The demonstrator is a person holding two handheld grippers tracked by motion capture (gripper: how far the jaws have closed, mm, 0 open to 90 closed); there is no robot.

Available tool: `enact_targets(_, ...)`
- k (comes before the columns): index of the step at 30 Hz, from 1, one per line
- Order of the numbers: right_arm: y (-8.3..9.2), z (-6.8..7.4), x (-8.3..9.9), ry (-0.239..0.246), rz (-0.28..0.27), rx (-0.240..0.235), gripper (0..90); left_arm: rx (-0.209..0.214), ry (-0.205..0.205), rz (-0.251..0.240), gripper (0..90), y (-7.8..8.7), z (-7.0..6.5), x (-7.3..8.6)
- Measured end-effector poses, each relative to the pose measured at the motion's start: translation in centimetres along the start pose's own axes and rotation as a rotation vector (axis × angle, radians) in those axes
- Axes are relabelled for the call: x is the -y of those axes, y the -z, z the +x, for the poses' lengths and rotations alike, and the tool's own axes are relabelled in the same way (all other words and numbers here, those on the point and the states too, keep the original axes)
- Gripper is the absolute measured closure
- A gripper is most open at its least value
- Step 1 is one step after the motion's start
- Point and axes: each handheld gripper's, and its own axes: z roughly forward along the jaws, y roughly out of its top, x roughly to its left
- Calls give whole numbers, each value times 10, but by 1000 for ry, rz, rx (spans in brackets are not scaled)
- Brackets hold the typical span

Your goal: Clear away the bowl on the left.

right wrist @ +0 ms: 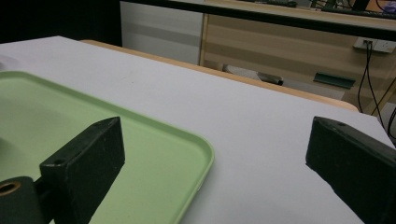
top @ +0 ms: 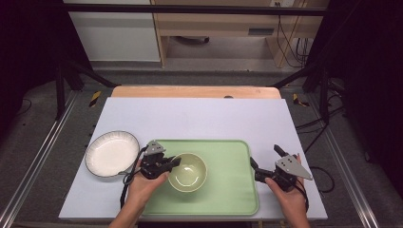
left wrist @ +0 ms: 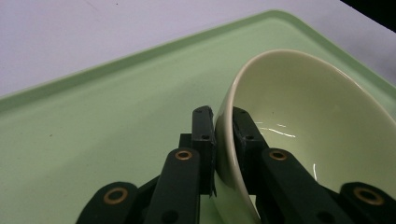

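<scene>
Pale lilac-white table covering (top: 199, 118), round white ribbed plate (top: 111, 154) left of rectangular light green plastic tray (top: 228, 190), wooden cabinet (top: 214, 23) behind

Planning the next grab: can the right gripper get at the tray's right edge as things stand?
Probably yes. The right gripper sits beside the tray with its jaws wide open, and nothing lies between them and that rim. The bowl is farther left, clamped by the left gripper.

Even overhead light, dark edges, soft focus

Black tongs (left wrist: 223, 140), brass-ringed screws
</scene>
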Motion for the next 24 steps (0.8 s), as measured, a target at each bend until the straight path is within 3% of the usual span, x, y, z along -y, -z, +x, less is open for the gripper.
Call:
enact_targets(17, -1, 0, 0, -4, 1, -1, 48, -32, 5, 15, 826, -2, 5, 2)
enact_targets(24, -1, 0, 0, -3, 1, -2, 48, -41, -11, 16, 827, -2, 4, 2)
